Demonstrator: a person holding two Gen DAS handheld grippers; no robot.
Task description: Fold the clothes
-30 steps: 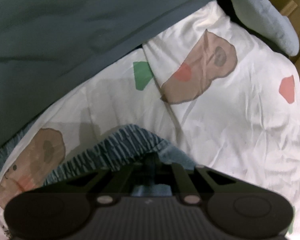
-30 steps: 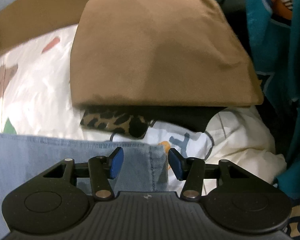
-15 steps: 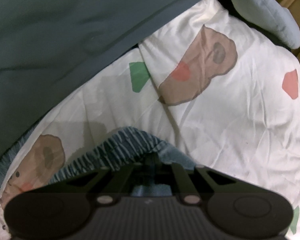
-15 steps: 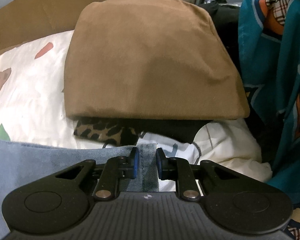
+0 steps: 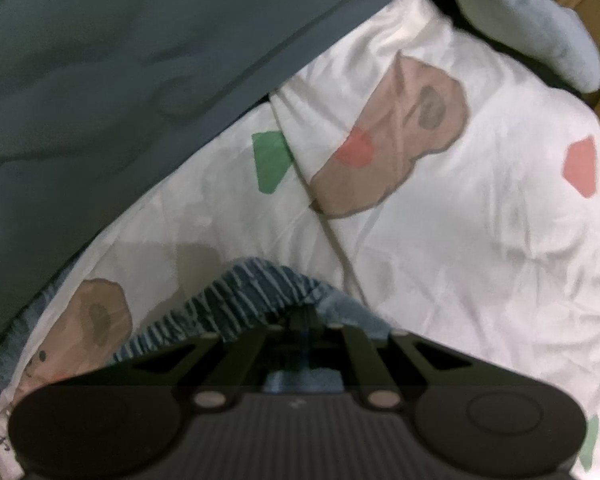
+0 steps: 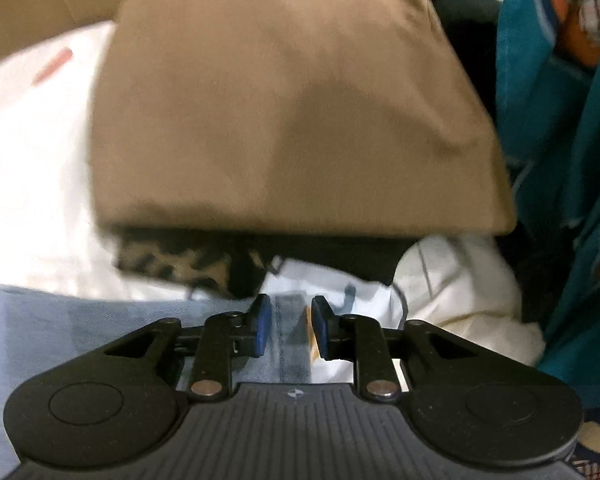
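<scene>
No readable writing shows. The left gripper [image 5: 306,322] has its fingers pinched together on the ribbed, gathered waistband of the denim garment [image 5: 244,300], which lies near on a white bedsheet [image 5: 460,248] printed with brown, green and pink shapes. The right gripper [image 6: 287,328] has its blue-padded fingers [image 6: 262,330] parted around the garment's pale seamed edge [image 6: 288,332]; its cloth stretches leftward. Beyond lies a smooth tan folded cloth [image 6: 292,112] over a leopard-print piece [image 6: 172,258].
</scene>
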